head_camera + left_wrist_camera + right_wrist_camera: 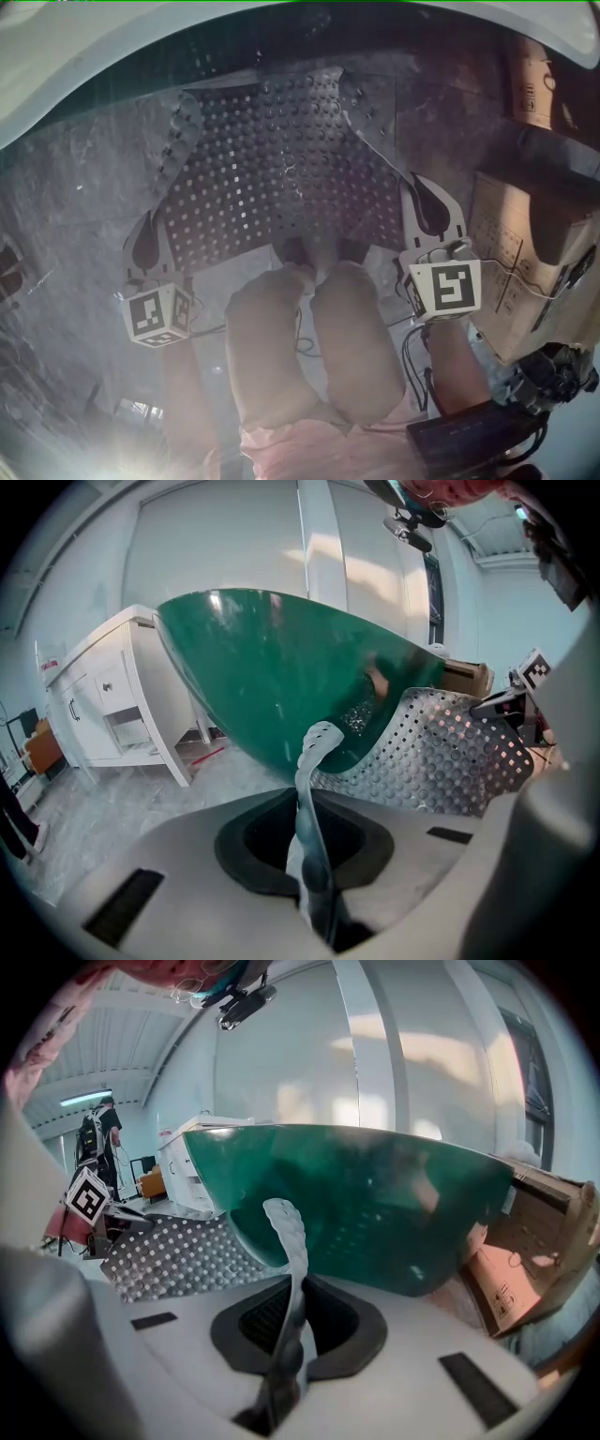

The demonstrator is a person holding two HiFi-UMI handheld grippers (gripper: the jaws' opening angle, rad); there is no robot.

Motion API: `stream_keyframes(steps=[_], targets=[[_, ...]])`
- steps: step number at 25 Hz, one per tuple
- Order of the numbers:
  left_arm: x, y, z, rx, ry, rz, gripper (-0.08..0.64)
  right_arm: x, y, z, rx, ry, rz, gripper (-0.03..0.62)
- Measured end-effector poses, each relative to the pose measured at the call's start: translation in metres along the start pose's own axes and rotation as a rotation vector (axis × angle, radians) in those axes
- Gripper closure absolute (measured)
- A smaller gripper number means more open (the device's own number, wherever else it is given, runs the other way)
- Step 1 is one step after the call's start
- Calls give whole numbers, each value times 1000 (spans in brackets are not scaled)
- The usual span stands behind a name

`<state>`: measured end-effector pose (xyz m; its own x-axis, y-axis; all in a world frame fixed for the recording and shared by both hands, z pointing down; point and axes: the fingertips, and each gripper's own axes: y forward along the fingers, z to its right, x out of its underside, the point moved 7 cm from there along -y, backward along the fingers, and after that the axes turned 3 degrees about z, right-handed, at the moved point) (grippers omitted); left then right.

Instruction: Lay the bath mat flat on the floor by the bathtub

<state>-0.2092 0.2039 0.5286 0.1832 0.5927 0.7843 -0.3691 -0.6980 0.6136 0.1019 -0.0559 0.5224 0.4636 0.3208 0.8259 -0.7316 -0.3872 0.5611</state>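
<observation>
Bath mat (281,169), thin, floppy, probably light and slippery, stretches ahead of left gripper (148,246) and right gripper (433,214), each clamped on its near corner.

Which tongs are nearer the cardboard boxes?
The right tongs, clamped on the bath mat's right edge beside the cardboard boxes; the left tongs hold the opposite edge.

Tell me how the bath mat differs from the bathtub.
The bath mat is grey, thin and dotted all over; the bathtub is solid green outside, smooth and glossy. The mat is a limp sheet, its near corners curled up where the left gripper and right gripper pinch them; the tub is a deep, rigid-looking rounded shell. Both share the grey floor, the mat spread right beside the tub.
</observation>
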Motion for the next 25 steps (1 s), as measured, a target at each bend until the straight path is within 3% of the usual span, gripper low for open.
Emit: stream_keyframes(steps=[25], targets=[[58,65,13,-22,47,1,523,76,49,34,22,6,25,565]])
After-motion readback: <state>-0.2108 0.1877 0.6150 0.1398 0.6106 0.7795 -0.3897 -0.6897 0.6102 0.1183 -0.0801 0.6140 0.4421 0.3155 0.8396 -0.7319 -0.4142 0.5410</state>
